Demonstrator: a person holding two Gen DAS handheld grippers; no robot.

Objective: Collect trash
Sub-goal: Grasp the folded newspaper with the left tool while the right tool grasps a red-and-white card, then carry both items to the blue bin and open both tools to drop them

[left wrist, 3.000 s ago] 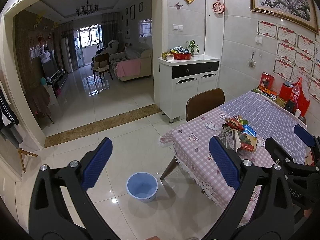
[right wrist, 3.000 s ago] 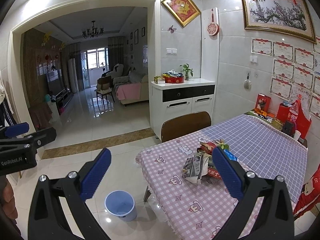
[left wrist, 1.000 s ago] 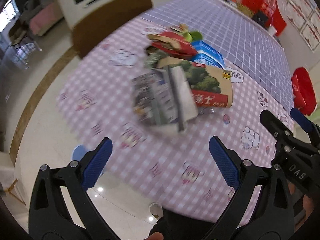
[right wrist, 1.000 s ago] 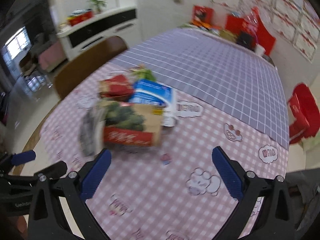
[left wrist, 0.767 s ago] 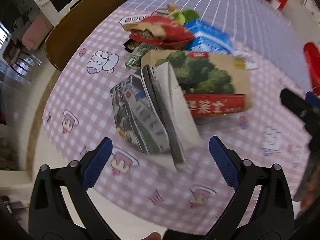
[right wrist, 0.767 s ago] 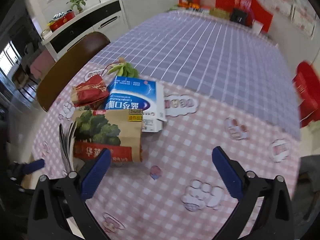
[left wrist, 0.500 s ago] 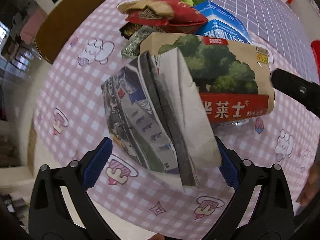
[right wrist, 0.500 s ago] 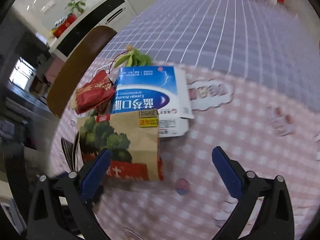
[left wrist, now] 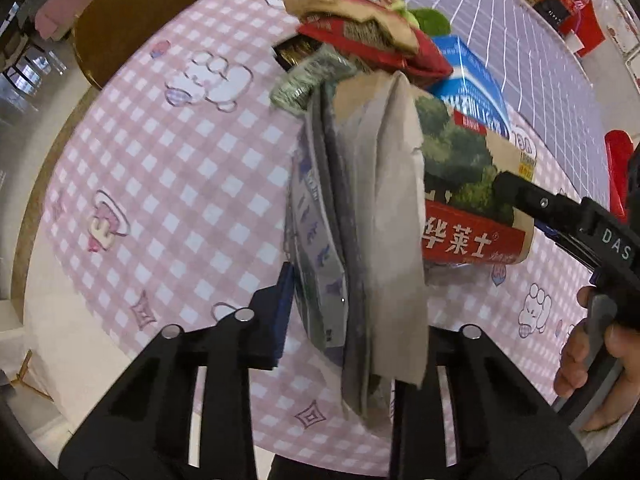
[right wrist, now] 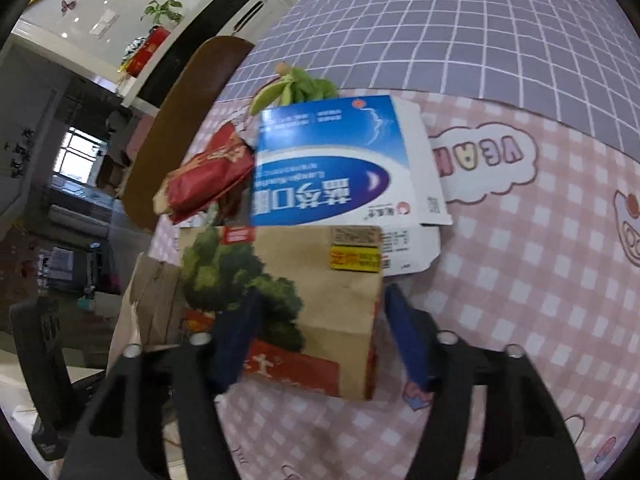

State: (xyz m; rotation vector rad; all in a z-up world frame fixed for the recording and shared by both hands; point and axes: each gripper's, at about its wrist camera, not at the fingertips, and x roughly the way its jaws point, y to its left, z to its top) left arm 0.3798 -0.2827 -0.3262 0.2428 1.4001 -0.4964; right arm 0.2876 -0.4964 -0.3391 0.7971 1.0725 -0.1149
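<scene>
- A heap of trash is seen on the pink checked tablecloth [left wrist: 168,184] near the table's edge, with a brown chair back [left wrist: 132,12] just beyond that edge.
- The left gripper [left wrist: 352,312] is pointed steeply down over a folded newspaper [left wrist: 360,216]; its jaws have just been closing, and the paper's lower end is now pinched between them in a narrow grip.
- One blue pad [left wrist: 285,304] is seen pressed against the newspaper's left face; the other pad is hidden behind the paper.
- The right gripper [right wrist: 316,332] is set astride the near end of a brown paper bag [right wrist: 312,296] printed with green trees and a red band; its jaws have just been closing and stand about half wide.
- Its left pad [right wrist: 236,336] is laid over the bag's printed face and its right pad [right wrist: 404,336] stands at the bag's right edge; whether the bag is squeezed cannot be told.
- The bag lies touching the newspaper.
- A blue and white carton [right wrist: 336,168] is found behind the bag, partly under it.
- A crumpled red wrapper [right wrist: 208,176] and some green leaves [right wrist: 300,88] are seen at the heap's far side.
- A person's hand [left wrist: 592,352] is seen on the right gripper's handle.
</scene>
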